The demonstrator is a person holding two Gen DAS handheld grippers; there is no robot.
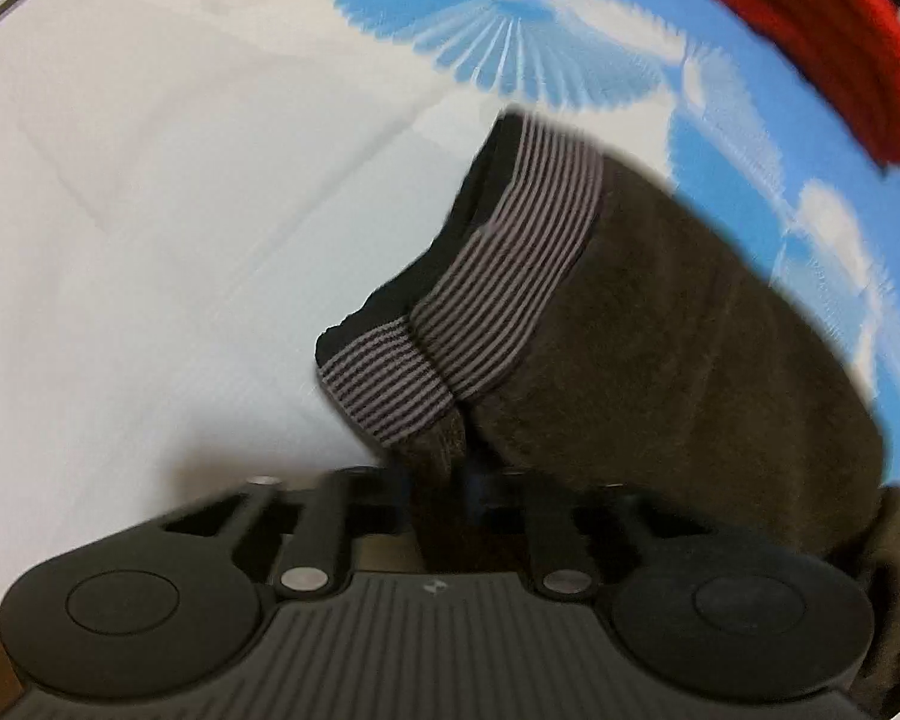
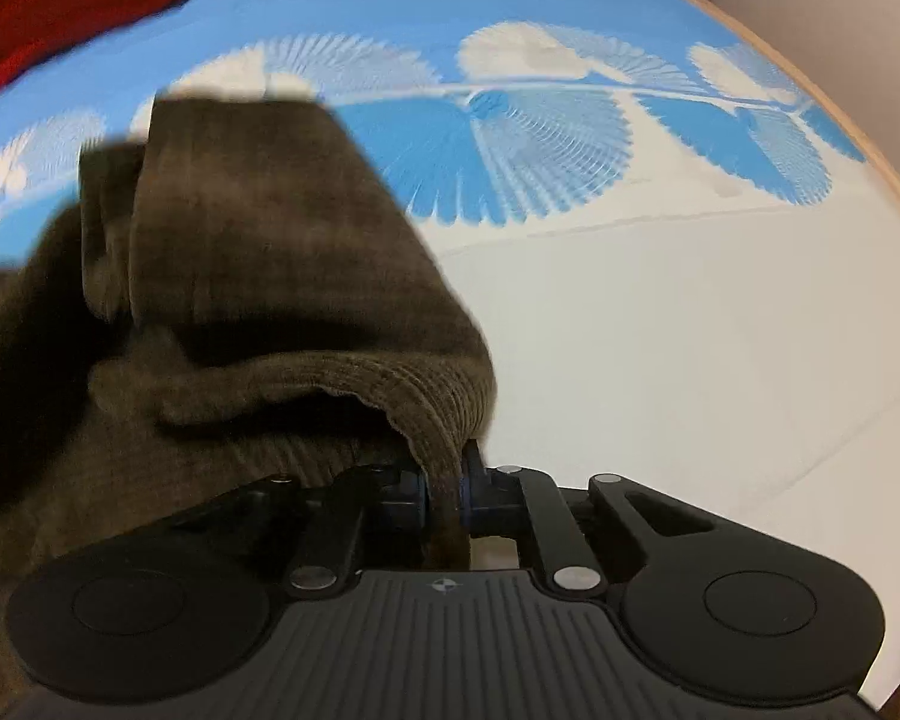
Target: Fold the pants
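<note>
My left claw (image 1: 435, 480) is clenched on the pants (image 1: 660, 330), its two fingers pinching a small tuck of brown fabric just below the striped waistband (image 1: 510, 276). From that pinch the grey-and-black ribbed band runs up and away from me, folded over on itself near the claw so that two layers of band lie side by side. The black inner lining shows along the band's far edge.

My right claw (image 2: 447, 498) is likewise clamped on the pants (image 2: 240, 276), gripping a ribbed brown hem edge between its fingers. From there the cloth rises and bunches toward my left, with a fold standing up beyond it.

The pants hang lifted between my two claws, above the bed sheet (image 1: 150, 240). In the left wrist view the brown body of the pants spreads away from the waistband to my right and drops down past the claw's right side; their long axis seems to run from the band off to the right, though motion blur keeps me from being sure.

Beyond the pants the sheet turns from pale white to blue with fan-shaped leaf prints (image 2: 540, 150). A red knitted garment (image 1: 822, 30) lies on the sheet past the pants, well apart from them.
</note>
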